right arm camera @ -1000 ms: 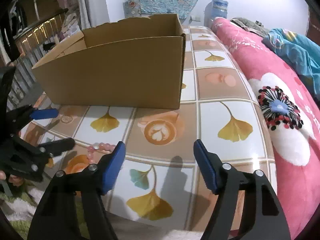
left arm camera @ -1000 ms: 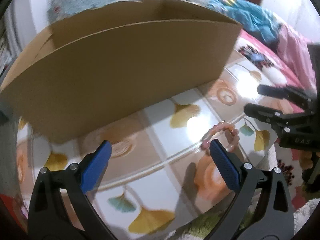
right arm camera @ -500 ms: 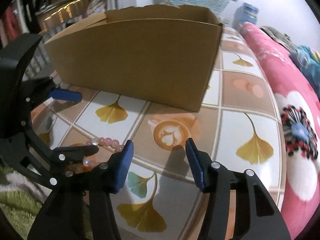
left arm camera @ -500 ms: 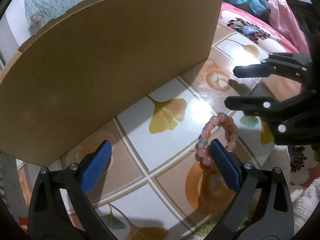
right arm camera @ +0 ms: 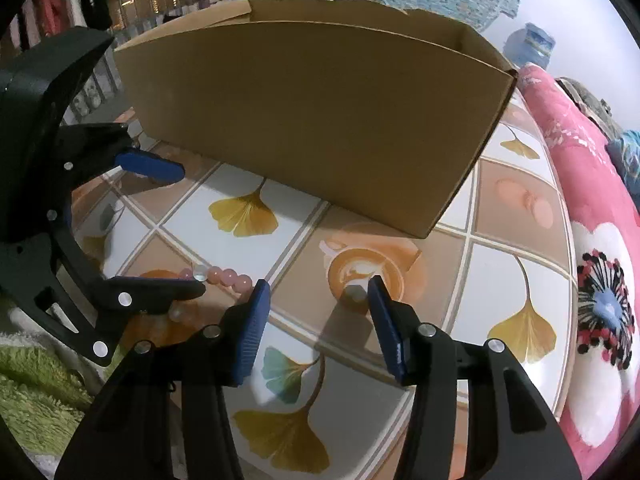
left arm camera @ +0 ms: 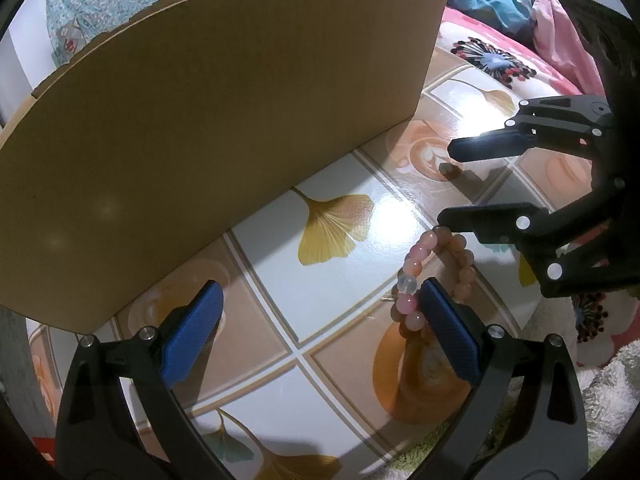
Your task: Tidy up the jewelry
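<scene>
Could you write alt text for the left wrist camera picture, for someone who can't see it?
A pink bead bracelet lies on a leaf-patterned tabletop, beside the open left gripper. The open right gripper reaches in from the right; a cardboard box stands behind.

- Left wrist view: low over table, close, faces cardboard box obliquely.
- Right wrist view: low, close, faces box front.
- Shared: box, bead bracelet, each other's gripper.
</scene>
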`<state>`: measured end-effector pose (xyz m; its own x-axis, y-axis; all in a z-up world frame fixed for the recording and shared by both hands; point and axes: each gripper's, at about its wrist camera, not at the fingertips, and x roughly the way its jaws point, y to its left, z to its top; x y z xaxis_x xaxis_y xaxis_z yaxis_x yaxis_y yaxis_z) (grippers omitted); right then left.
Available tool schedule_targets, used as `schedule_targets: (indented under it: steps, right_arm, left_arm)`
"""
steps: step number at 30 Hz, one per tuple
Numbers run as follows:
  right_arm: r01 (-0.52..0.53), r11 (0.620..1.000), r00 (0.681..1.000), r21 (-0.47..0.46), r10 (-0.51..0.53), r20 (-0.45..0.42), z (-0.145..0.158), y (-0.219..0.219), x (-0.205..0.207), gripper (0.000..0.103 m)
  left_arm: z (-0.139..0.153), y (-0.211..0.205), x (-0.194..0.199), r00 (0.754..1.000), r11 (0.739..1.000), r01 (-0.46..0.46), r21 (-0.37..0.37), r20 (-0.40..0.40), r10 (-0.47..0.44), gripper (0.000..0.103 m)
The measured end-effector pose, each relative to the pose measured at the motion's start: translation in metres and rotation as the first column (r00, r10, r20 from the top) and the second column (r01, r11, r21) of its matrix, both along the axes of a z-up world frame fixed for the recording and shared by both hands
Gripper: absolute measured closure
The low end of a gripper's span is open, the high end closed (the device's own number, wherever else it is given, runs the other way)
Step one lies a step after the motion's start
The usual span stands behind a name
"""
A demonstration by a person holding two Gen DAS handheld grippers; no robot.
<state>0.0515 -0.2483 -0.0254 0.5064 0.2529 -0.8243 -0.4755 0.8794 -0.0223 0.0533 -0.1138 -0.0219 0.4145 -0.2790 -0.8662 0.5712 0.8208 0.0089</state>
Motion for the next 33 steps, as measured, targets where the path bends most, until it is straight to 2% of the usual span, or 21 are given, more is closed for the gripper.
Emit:
schedule_targets:
  steps: [6,14,27,33]
  right_arm:
    - [-0.021,1.0,1.0,-0.008,0.021,0.0,0.0,0.002,-0.003,0.06]
    - [-0.035,0.997,0.999,-0.063,0.037,0.027,-0.001,0.013,-0.01,0.062]
    - [-0.024,0.998,0.999,-0.055,0.026,0.029,0.002,0.015,-0.017,0.062]
    - [-0.017,1.0,1.0,-0.015,0.017,0.006,0.004,0.01,-0.012,0.062]
  left_arm:
    - [0.0,0.0,0.0,1.0,1.0,0.001,-0.001,0.001,-0.001,0.008]
    - [0.001,0.0,-0.001,1.0,1.0,0.007,-0.003,0.006,-0.007,0.008]
    - [0.002,0.018,-0.001,1.0,1.0,-0.014,0.0,0.005,0.014,0.007]
    - [0.002,0.019,-0.001,1.0,1.0,-0.011,-0.004,0.013,0.011,0.007]
